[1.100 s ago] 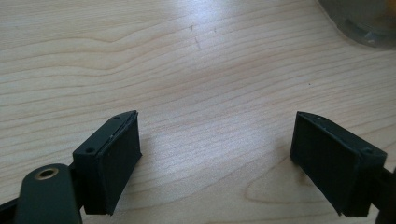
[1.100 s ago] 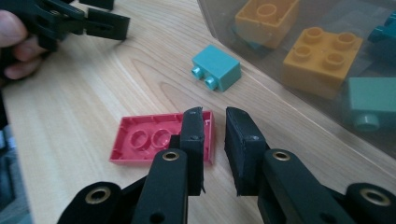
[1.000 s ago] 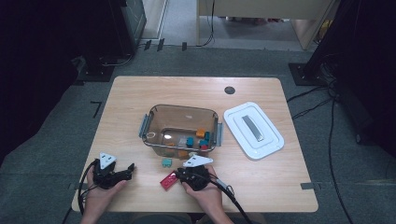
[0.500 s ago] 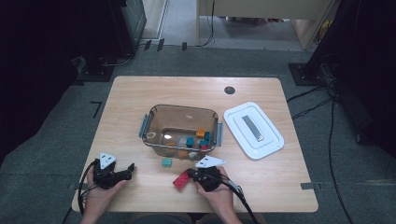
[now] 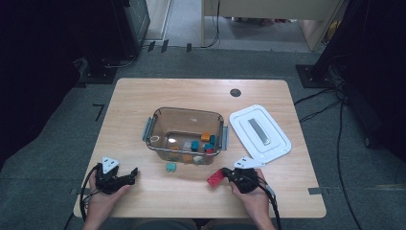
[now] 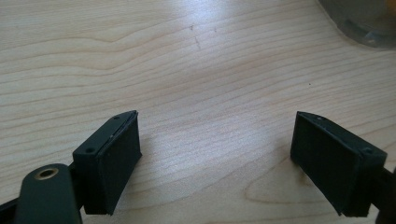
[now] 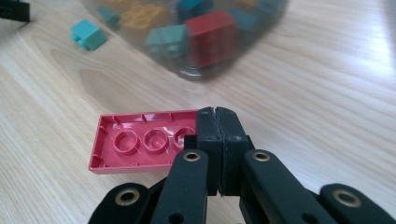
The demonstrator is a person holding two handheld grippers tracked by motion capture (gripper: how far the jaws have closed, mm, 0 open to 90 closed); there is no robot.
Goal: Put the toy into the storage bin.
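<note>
Red brick (image 7: 140,142), a flat plate turned underside up, is pinched at one end by the right gripper (image 7: 218,140), whose jaws are clenched tight on its thin wall. In the high view the brick (image 5: 215,178) juts out to the left of that gripper (image 5: 229,174), low over the worktop (image 5: 143,96) and in front of the clear bin (image 5: 186,115). A second ago it sat further left, nearer the loose teal brick (image 5: 170,166); it has since been carried to the right along the near edge, so I judge the pick is done and the lift into the bin comes next. The left gripper (image 6: 215,154) rests with jaws spread wide on nothing, well apart from the work. Bare wood lies between brick and bin; the near bin wall and right handle (image 5: 224,136) are what must be cleared, with the white lid (image 5: 268,148) close on the right.
</note>
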